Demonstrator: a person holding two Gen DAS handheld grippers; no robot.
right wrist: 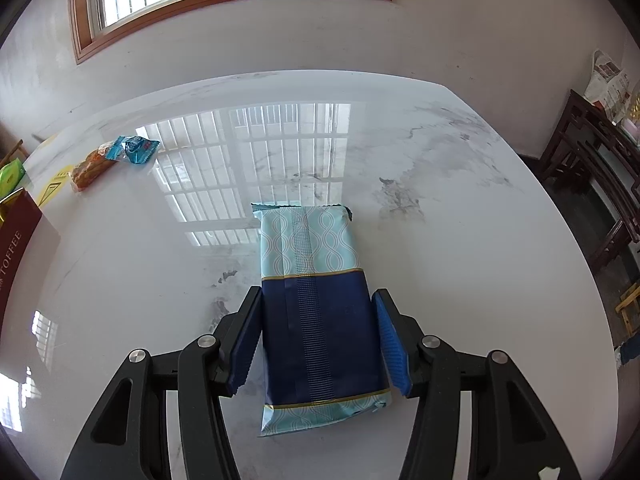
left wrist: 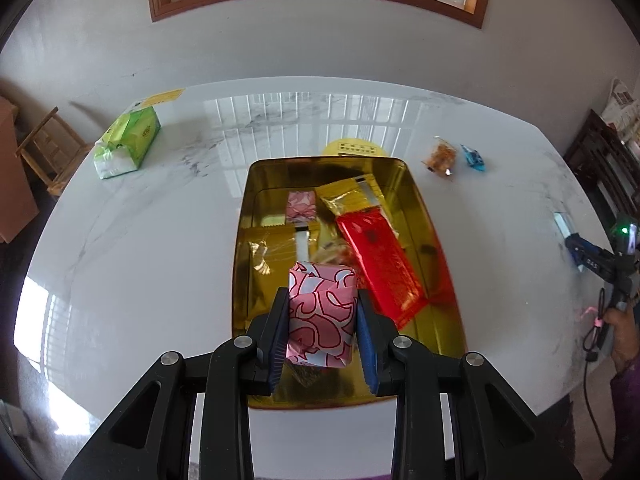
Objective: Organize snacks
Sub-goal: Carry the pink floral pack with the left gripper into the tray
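My left gripper (left wrist: 322, 302) is shut on a pink patterned candy box (left wrist: 322, 312), held above the near end of a gold tin (left wrist: 420, 208). In the tin lie a red packet (left wrist: 380, 260), gold packets (left wrist: 352, 196) and a second small pink box (left wrist: 301, 206). My right gripper (right wrist: 318, 300) is open, its fingers on either side of a blue and light-blue snack pack (right wrist: 316, 312) lying on the white marble table (right wrist: 460, 240); the left pad sits close to the pack, the right pad stands slightly apart.
An orange snack (left wrist: 442, 156) and a small blue packet (left wrist: 474, 156) lie at the table's far right; both also show in the right wrist view (right wrist: 94, 168). A green tissue pack (left wrist: 126, 142) lies far left. A dark red toffee box (right wrist: 16, 240) stands at the left.
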